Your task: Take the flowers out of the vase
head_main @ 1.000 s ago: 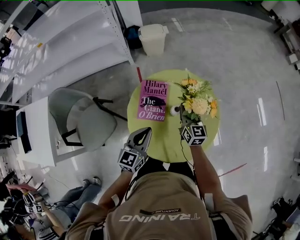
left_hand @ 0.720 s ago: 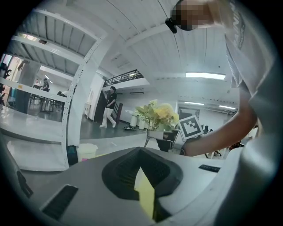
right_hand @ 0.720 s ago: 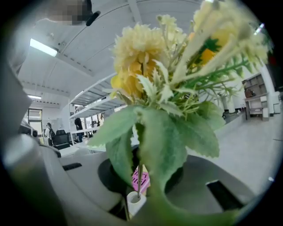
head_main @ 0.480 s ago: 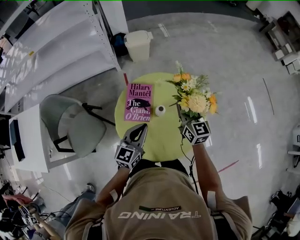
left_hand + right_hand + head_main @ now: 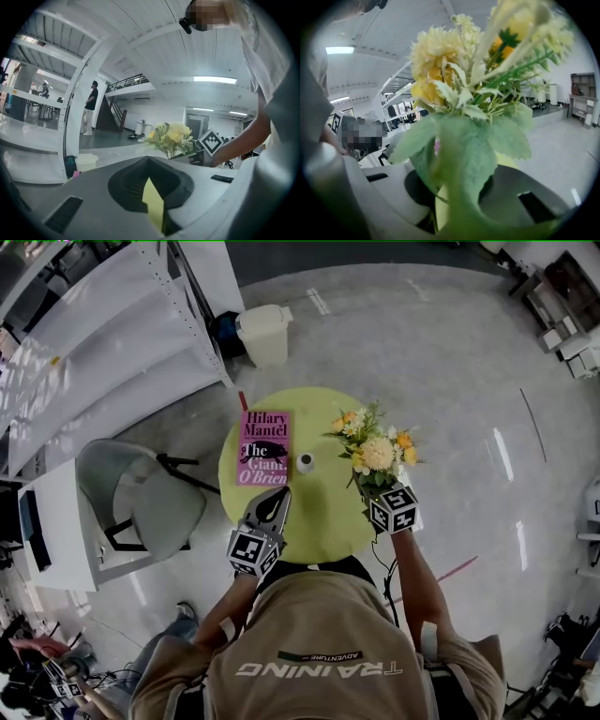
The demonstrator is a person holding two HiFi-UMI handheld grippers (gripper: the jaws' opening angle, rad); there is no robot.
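A bunch of yellow and orange flowers (image 5: 375, 452) with green leaves hangs over the right side of the round yellow-green table (image 5: 323, 517). It is free of the small white vase (image 5: 306, 462), which stands upright at the table's middle. My right gripper (image 5: 371, 487) grips the stems from below, and its jaws are still closing on them. In the right gripper view the blooms (image 5: 454, 61) and leaves fill the picture and hide the right gripper (image 5: 451, 190). My left gripper (image 5: 278, 496) hovers shut and empty over the table's near left. The left gripper (image 5: 149, 161) faces the flowers (image 5: 169, 137).
A pink book (image 5: 264, 448) lies on the table left of the vase. A grey chair (image 5: 150, 498) stands left of the table, with white shelving (image 5: 103, 334) behind it. A white bin (image 5: 264, 334) sits on the floor beyond the table.
The flowers have moved right, away from the vase, carried by my right gripper. The vase now stands alone. My left gripper has shifted a little.
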